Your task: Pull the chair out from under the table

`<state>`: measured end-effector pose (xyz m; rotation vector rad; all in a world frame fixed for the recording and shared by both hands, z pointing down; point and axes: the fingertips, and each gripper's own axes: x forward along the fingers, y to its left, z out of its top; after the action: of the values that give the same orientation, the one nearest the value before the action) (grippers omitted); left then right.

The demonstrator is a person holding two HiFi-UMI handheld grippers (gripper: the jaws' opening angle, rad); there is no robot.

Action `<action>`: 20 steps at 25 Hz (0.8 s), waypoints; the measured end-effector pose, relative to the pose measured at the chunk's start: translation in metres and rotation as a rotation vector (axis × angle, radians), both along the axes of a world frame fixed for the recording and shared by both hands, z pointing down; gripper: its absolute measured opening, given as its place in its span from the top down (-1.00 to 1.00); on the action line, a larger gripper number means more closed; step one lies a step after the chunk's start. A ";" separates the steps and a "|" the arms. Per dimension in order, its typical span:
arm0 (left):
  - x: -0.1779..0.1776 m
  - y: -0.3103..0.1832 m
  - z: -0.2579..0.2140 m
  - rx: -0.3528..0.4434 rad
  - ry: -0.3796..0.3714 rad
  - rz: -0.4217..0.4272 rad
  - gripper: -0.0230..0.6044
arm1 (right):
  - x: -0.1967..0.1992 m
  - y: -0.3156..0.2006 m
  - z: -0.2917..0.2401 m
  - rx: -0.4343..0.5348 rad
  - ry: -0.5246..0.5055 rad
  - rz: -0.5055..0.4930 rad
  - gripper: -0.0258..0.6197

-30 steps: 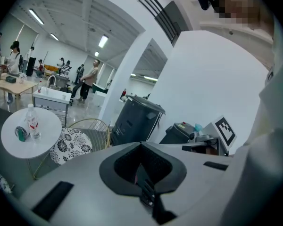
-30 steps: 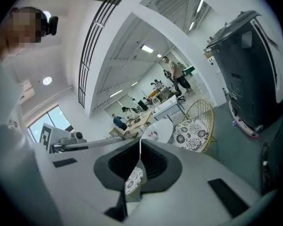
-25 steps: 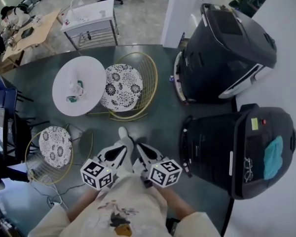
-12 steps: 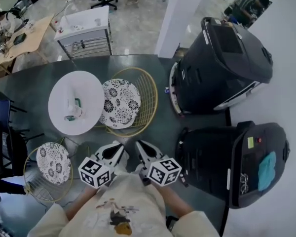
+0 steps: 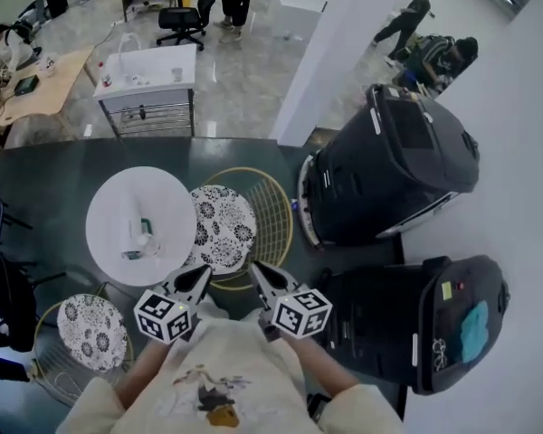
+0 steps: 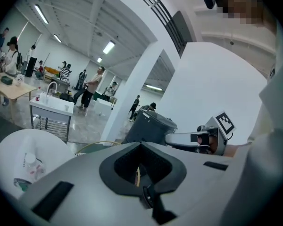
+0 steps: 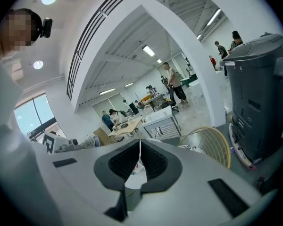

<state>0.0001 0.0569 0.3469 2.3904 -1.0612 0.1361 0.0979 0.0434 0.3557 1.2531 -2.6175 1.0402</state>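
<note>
Gold-wire chair (image 5: 270,213) at the table's (image 5: 118,208) right edge lies just ahead of my left gripper (image 5: 203,270) and right gripper (image 5: 255,266); both jaws closed on nothing; right nearer its backrest.

Chair (image 5: 270,213) legs: were hidden beneath the patterned cushion (image 5: 224,231) and the round table (image 5: 109,208).
Cushion, left edge: was covered by the table rim.
Table-top items (image 5: 140,236): were too small to identify.
Second chair (image 5: 92,331): part of its wire frame was hidden behind the person's sleeve (image 5: 104,403).
Chair, right gripper view: its lower part was hidden behind the right gripper (image 7: 140,145) body.
Chair, left gripper view: only a strip of gold rim showed.
</note>
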 end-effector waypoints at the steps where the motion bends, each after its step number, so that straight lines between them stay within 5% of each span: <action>1: -0.008 -0.007 -0.002 0.011 0.004 -0.006 0.94 | -0.005 -0.004 0.001 -0.006 0.019 -0.012 0.88; 10: -0.067 -0.020 -0.011 0.038 0.130 -0.177 0.94 | -0.060 -0.024 0.008 -0.030 0.149 -0.175 0.88; 20: -0.081 -0.016 0.007 0.006 0.116 -0.232 0.94 | -0.069 -0.031 0.017 -0.049 0.142 -0.224 0.88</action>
<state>-0.0812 0.0405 0.3543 2.2300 -1.2734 -0.0867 0.0293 0.0128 0.3726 0.9575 -2.5354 0.9347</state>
